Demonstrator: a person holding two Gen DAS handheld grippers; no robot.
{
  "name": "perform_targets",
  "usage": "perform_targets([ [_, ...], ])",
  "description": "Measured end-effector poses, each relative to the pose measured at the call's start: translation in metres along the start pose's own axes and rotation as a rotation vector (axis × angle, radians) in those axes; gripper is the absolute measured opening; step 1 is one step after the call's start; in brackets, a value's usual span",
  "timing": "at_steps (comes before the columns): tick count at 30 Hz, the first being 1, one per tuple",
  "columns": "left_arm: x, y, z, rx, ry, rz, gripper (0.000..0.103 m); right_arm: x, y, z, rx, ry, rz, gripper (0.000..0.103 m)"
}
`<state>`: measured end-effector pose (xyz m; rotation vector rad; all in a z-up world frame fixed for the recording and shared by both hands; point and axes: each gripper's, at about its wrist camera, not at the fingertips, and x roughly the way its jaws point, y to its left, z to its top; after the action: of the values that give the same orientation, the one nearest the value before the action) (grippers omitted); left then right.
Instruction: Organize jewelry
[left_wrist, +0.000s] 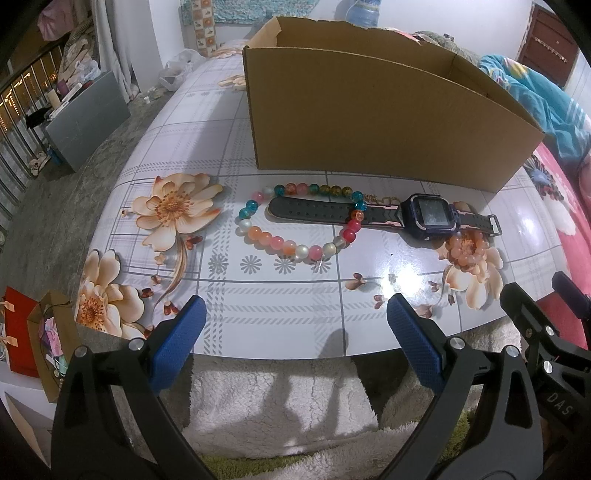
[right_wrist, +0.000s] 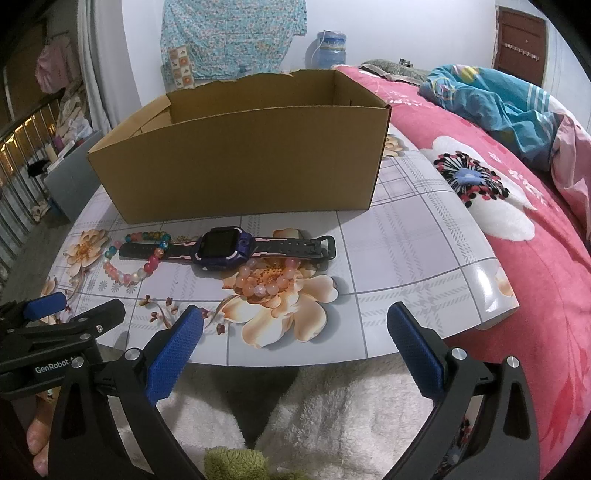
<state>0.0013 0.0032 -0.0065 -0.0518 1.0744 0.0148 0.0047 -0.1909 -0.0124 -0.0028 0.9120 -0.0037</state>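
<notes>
From my left gripper (left_wrist: 295, 332) I see both blue-padded fingers (left_wrist: 177, 343) spread wide with nothing between them, poised over the near edge of the desk (left_wrist: 295, 306); the right gripper (right_wrist: 295, 343) is likewise wide open and empty at the same edge, and each one shows at the margin of the other's view, so they sit side by side. On the flower-printed desk the smartwatch (left_wrist: 424, 216) lies flat, face up, its dark strap stretched out left and right; the multicoloured bead bracelet (left_wrist: 295, 225) lies at its left end, looped around the tip of the strap so that the strap passes through the ring and some beads rest across it; the pale peach bead bracelet (right_wrist: 267, 277) lies just in front of the watch's other half, on a printed blossom, close to the strap, though I cannot tell whether it touches it. Something thin and gold-toned, perhaps a chain (left_wrist: 384, 199), shows behind the strap, too small to make out. The open cardboard box (right_wrist: 240, 162) stands just behind the jewellery; I cannot see its floor. To the right is a bed with a pink floral cover (right_wrist: 517, 258); white fleece (right_wrist: 332, 406) lies below the desk edge.
</notes>
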Motion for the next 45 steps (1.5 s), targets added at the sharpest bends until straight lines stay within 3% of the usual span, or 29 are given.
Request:
perform_targets([
  [37,-0.0035,0.004,0.0023,-0.006,-0.007,0.002,0.095,-0.0006,-0.0002,0.0013,-0.002,-0.004,-0.001,0.097],
  [45,0.0016,0.0067,0.0034,0.015,-0.031,0.032,0.095,-0.0051,-0.0031,0.0056,0.005,-0.014,0.028,0.097],
])
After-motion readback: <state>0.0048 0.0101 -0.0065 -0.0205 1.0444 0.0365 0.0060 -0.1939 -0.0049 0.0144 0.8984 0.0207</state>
